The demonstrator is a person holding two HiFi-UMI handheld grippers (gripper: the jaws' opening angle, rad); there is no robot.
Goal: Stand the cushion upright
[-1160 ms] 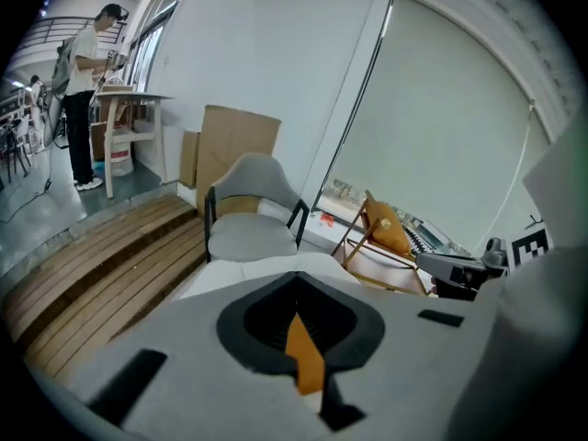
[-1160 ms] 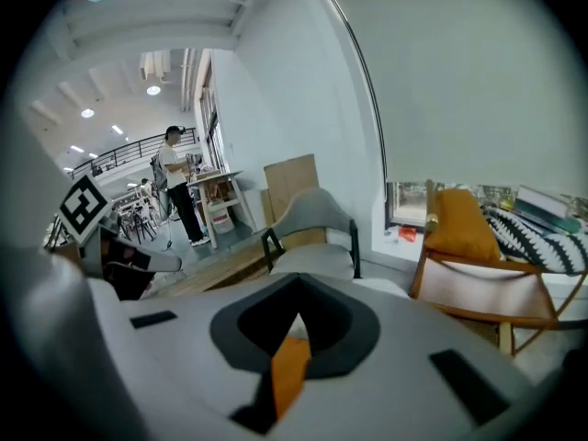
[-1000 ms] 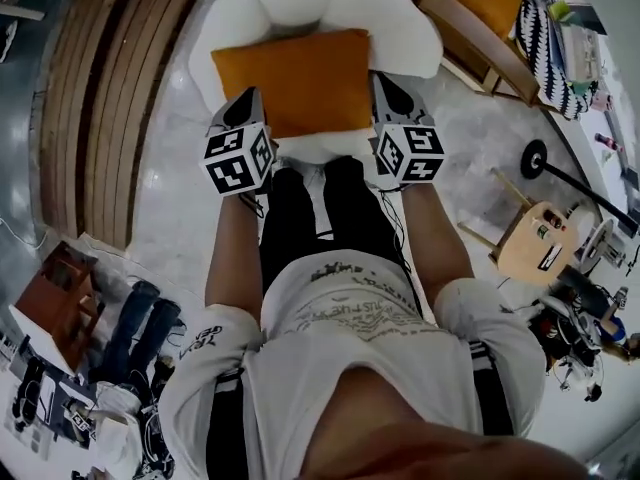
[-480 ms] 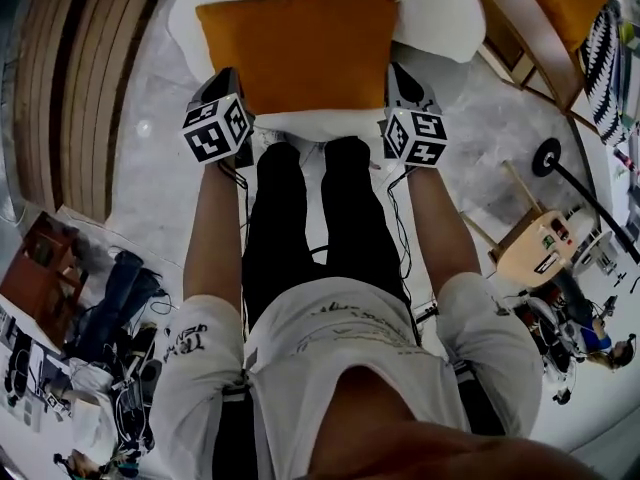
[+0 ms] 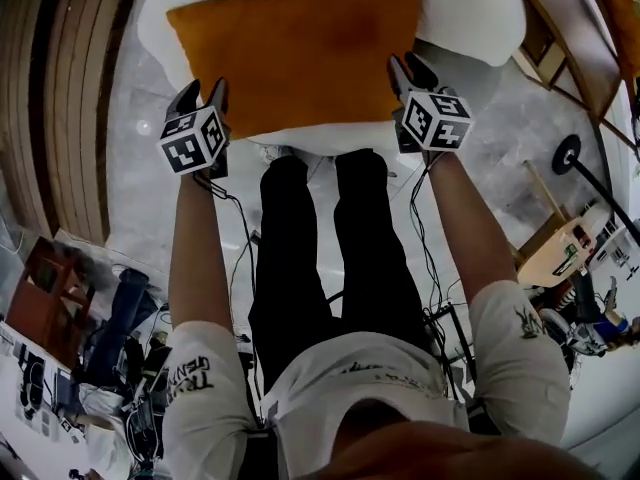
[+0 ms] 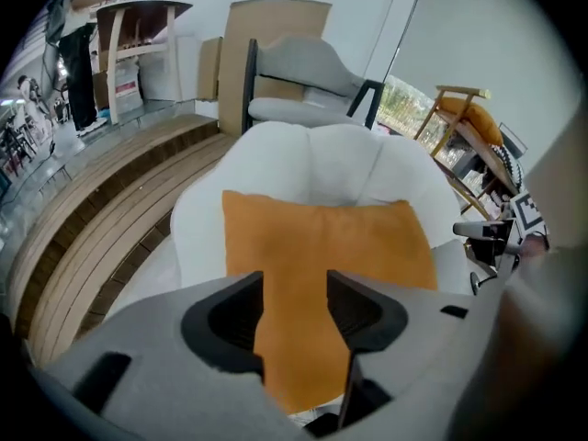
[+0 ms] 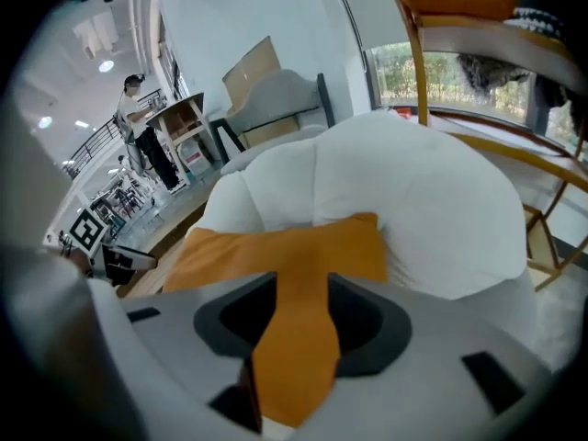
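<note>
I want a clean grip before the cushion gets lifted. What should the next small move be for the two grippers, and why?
The cushion lies flat on the chair. The left gripper and right gripper sit at its near corners, jaws just opened and pressing on nothing yet. So probably ease both forward over those corners, then close.

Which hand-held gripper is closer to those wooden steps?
Left. The left hand-held gripper is at the orange cushion's edge nearest the wooden steps; the right hand-held gripper is at the far edge.
</note>
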